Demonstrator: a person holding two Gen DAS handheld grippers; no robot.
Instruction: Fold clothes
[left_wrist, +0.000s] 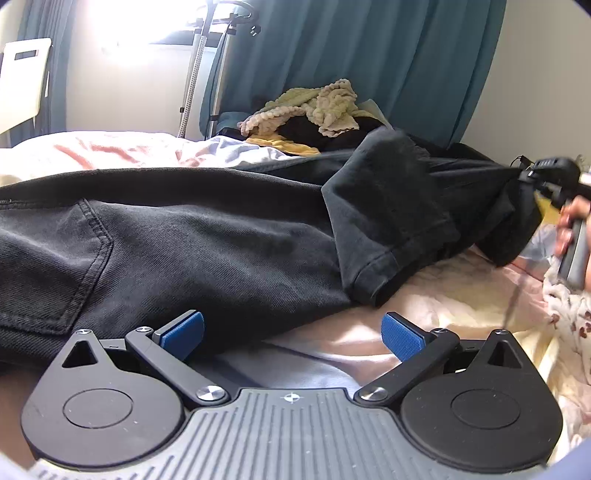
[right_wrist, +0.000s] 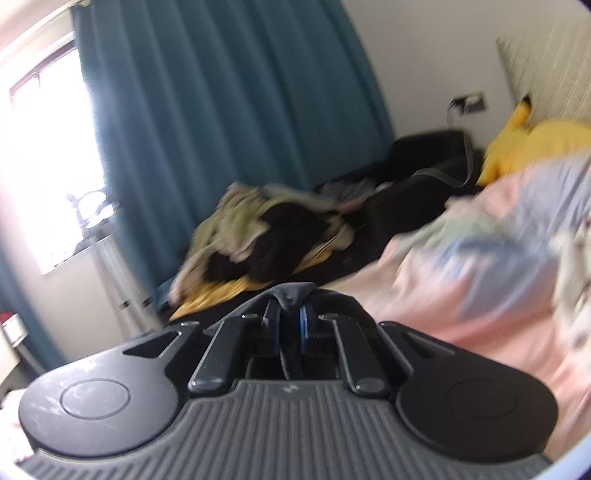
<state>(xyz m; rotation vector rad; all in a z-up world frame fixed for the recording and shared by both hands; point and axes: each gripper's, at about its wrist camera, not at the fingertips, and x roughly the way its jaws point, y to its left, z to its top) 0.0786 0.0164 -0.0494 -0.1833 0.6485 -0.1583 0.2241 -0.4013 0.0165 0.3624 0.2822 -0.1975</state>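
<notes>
Lying across the bed (left_wrist: 424, 295), a pair of black jeans (left_wrist: 192, 236) stretches from the near left side, where a back pocket (left_wrist: 55, 266) faces up, toward the right edge. The leg end is lifted off the bed and doubled back over the rest, its hem (left_wrist: 373, 273) hanging down above the thigh part. The right gripper (right_wrist: 290, 314) has its fingers pressed together on a pinch of that dark cloth; in the left wrist view it shows at the far right, with a hand (left_wrist: 570, 225) on its handle. The left gripper (left_wrist: 291, 334) hovers low at the near edge of the bed, its blue-padded fingers spread wide with nothing between them, just beside the seat of the jeans.

By my reading, a lengthwise fold of the jeans is under way: the legs are on their way over the upper part but are not yet laid flat, so this fold is partly made and would need setting down and smoothing. Toward the far edge of the bed, by the blue curtain (left_wrist: 369, 55), sits a loose heap of clothes (left_wrist: 314, 110), unfolded as it lies, so more looks left to do.
</notes>
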